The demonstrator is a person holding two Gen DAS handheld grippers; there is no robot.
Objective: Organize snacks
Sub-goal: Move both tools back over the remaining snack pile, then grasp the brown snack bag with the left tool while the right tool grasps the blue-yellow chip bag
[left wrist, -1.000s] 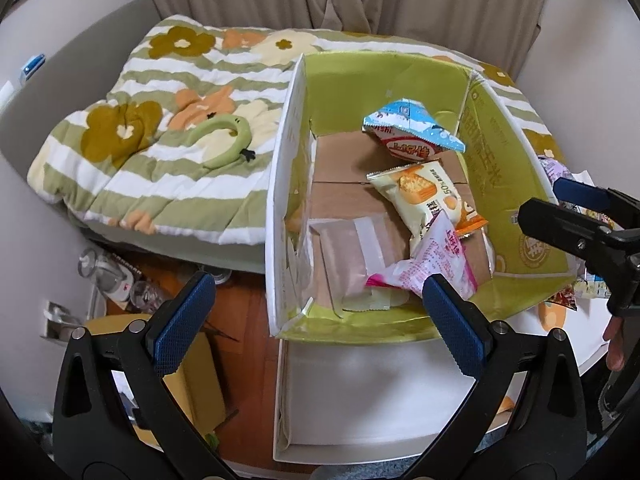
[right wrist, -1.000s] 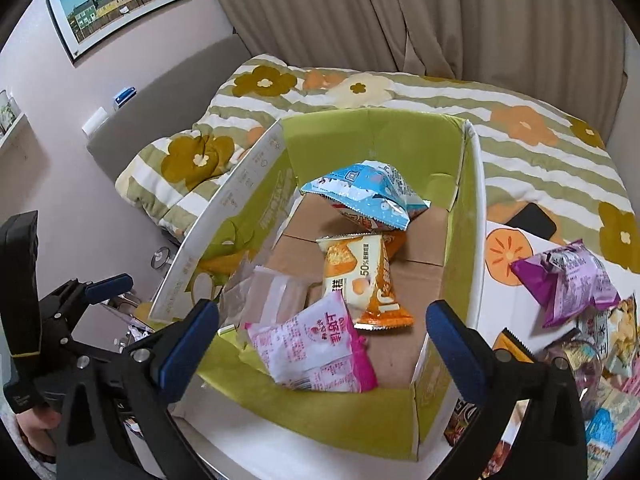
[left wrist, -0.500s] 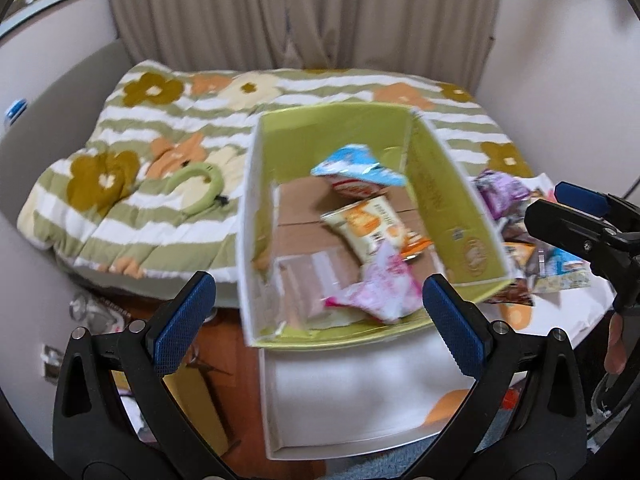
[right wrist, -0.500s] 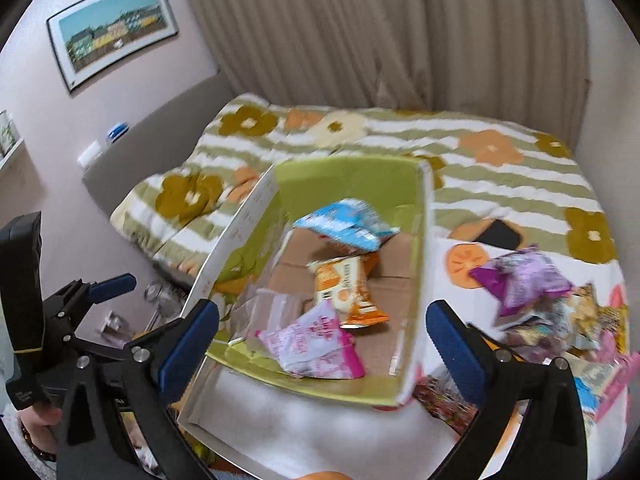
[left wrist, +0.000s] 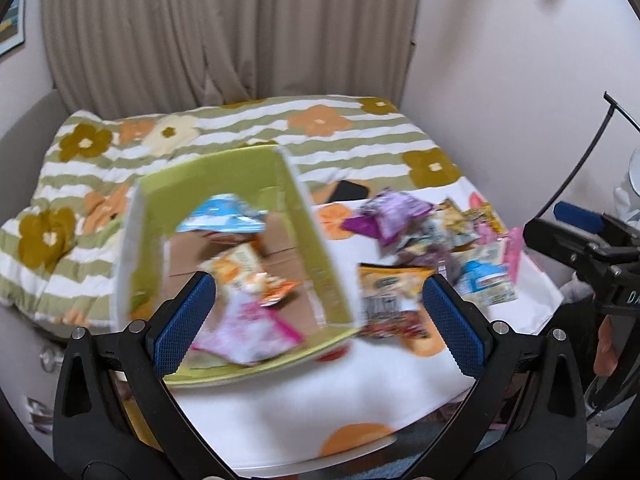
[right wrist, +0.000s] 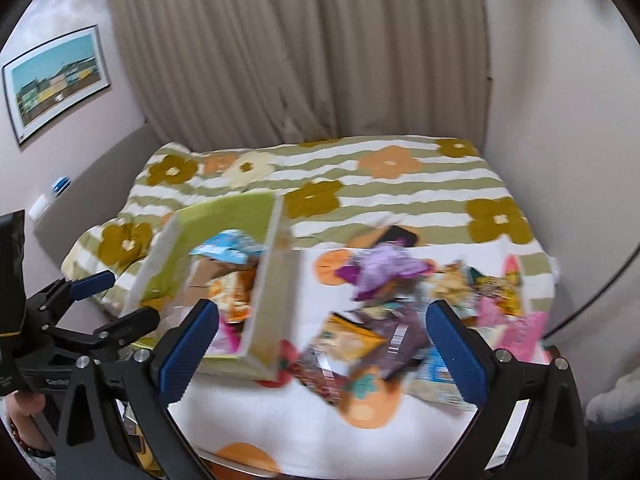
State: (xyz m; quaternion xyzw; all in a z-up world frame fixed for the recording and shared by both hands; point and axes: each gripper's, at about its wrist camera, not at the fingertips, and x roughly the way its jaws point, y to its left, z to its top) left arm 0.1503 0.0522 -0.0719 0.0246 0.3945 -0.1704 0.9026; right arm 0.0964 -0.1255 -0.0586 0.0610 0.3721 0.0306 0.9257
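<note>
A green cardboard box [left wrist: 320, 276] [right wrist: 268, 280] sits on the bed and holds a blue-white bag [left wrist: 224, 220], an orange snack pack [left wrist: 244, 276] and a pink pack [left wrist: 248, 328]. A pile of loose snack packs [left wrist: 436, 248] [right wrist: 404, 320] lies to its right on a white cloth, with a purple bag [right wrist: 380, 268] at the back. My left gripper [left wrist: 316, 324] is open and empty, held back over the box's near corner. My right gripper [right wrist: 320, 344] is open and empty, near the pile. Both views are blurred.
A striped flower quilt [right wrist: 360, 184] covers the bed, with curtains [right wrist: 300, 60] behind. A black phone [left wrist: 348, 190] lies behind the pile. A wall [left wrist: 520, 80] stands on the right. A framed picture [right wrist: 56, 84] hangs on the left wall.
Both grippers have pulled back and swung to the right. The box has shrunk toward the left and the snack pile has come into view. Both stay open.
</note>
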